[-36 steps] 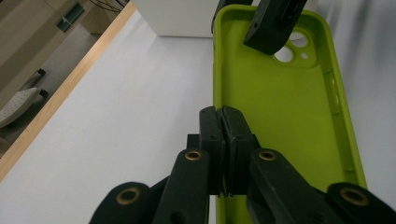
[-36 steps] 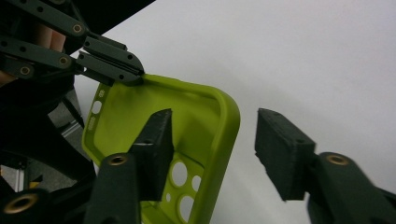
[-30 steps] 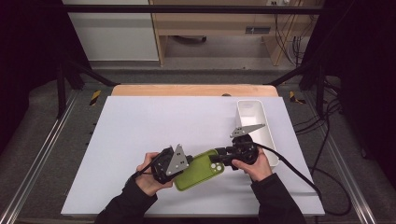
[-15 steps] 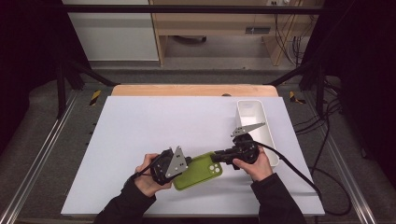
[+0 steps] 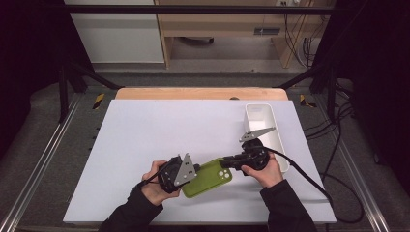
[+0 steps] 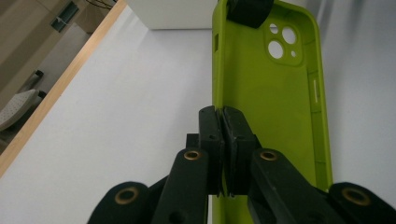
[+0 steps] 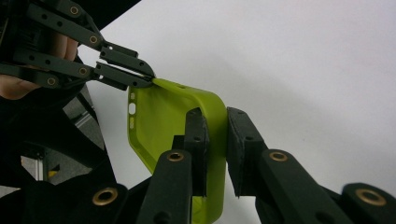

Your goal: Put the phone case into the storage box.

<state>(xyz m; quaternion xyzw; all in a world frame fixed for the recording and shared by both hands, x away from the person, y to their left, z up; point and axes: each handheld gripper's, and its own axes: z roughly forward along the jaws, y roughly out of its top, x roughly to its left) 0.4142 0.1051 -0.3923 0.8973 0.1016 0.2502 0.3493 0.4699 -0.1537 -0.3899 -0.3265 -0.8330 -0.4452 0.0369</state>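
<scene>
Green phone case (image 5: pixel 207 177) | left gripper (image 6: pixel 223 122) clamped | right gripper (image 7: pixel 216 126) clamped

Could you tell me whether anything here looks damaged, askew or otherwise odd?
Nothing looks damaged. The green phone case is empty, held by its side wall in the left gripper and at its camera end in the right gripper. The white bin sits straight.

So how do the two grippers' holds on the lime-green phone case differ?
The left gripper pinches the long side wall of the soft lime-green phone case; the right gripper clamps the camera-hole end. The left gripper's pads nearly meet; the right gripper's pads stand slightly wider on the rim. Both are shut on it.
</scene>
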